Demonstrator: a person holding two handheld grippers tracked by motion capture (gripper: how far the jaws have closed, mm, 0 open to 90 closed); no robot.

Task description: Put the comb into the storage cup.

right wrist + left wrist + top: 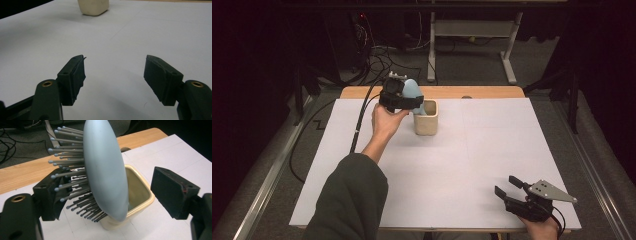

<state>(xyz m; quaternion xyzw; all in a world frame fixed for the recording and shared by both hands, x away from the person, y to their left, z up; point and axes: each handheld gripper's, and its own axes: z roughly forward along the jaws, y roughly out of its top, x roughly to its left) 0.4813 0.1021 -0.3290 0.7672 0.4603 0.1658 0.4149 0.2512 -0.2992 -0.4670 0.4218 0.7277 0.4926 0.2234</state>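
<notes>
left gripper (pixel 107 195): jaws stood wide, hairbrush between them. Right pad was clear of the smooth back; the bristles looked to brush the left pad, no squeeze. I read it as let go.
hairbrush (pixel 105 170): blue-grey, head up, handle end down inside the cup, leaning on the rim. Bristles faced the left jaw. It stood because the cup carried it, not the gripper.
cup (pixel 140 192): cream, squarish, open top, on the white sheet near the table's far edge. Deep enough to prop the brush; judged stable, though a top-heavy head could tip it if knocked on the way out.
left hand (pixel 384 122): held the gripper level beside the cup, jaws straddling the brush head, so a straight pull back should clear it.
right gripper (pixel 514 192): jaws apart, nothing between them, parked low at the near right corner, well apart from the cup. Looked idle, kept out of the way.
sheet (pixel 462 165): bare between the two grippers.
step: brush placed in the cup; retreat left to do.
</notes>
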